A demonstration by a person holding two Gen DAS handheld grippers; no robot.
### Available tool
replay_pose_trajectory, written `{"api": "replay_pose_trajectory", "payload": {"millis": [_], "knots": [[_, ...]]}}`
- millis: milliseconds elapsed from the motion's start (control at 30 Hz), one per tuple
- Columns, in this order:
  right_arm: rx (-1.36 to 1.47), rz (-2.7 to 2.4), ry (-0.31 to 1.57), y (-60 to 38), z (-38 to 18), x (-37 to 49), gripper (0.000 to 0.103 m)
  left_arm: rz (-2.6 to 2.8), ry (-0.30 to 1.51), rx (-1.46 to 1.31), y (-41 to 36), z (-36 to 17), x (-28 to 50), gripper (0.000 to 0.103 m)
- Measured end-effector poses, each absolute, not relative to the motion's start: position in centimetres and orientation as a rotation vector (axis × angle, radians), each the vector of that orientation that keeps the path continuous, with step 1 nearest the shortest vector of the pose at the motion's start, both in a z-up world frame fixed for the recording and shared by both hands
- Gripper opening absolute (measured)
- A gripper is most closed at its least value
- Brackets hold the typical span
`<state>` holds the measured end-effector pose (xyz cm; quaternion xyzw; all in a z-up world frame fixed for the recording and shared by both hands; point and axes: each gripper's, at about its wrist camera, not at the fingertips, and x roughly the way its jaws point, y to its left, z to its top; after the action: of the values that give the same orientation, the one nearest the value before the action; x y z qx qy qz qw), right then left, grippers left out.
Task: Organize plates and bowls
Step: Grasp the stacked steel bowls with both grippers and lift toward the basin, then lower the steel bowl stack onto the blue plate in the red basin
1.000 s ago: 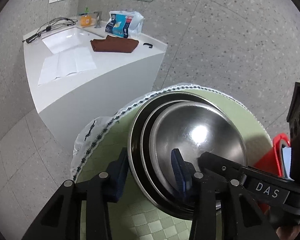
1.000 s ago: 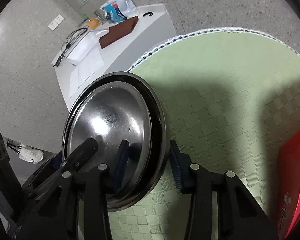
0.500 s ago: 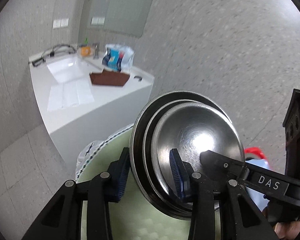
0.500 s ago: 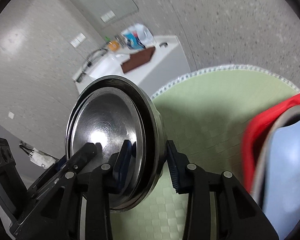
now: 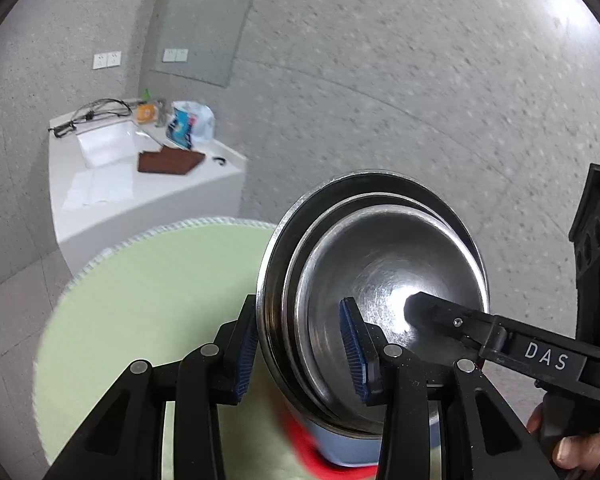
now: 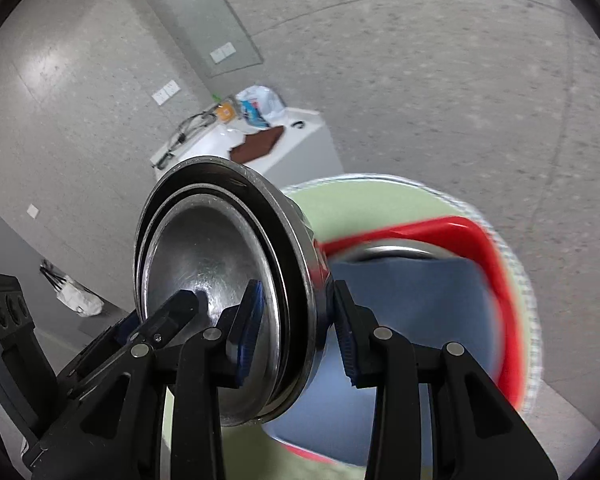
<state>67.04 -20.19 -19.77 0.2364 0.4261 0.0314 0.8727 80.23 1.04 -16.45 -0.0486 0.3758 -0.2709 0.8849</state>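
Note:
A nested stack of steel bowls [image 5: 384, 280] is held up on edge in the air, above the round green table [image 5: 148, 280]. My left gripper [image 5: 300, 348] is shut on the stack's near rim. My right gripper [image 6: 296, 332] is shut on the stack [image 6: 216, 276] at its opposite rim, one finger inside the bowl, one behind. The right gripper's finger [image 5: 452, 316] shows inside the bowl in the left wrist view. A red basket [image 6: 452, 232] with a blue-grey liner [image 6: 412, 296] lies just below and behind the stack.
A white counter [image 5: 148, 188] with a sink, a brown cloth, a blue-and-white bag and cables stands beyond the table. Speckled grey floor and wall surround it. The red basket's edge [image 5: 320, 456] shows under the stack in the left wrist view.
Both grippers have lifted the bowl stack off the table and carried it toward the red basket, which now lies directly under and behind it. Both grips held.

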Motion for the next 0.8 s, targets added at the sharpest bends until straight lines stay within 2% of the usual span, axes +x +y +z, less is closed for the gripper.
{"api": "replay_pose_trajectory", "payload": {"millis": [433, 800], "knots": [[0.529, 0.061, 1.049, -26.6, -27.2, 64.6, 0.035, -0.507, 0.959, -0.028, -6.2, -20.4, 79.5, 0.035], [0.487, 0.078, 1.089, -26.9, -28.8, 65.7, 0.037, -0.450, 1.022, -0.016, -10.1, -22.2, 82.6, 0.037]]}}
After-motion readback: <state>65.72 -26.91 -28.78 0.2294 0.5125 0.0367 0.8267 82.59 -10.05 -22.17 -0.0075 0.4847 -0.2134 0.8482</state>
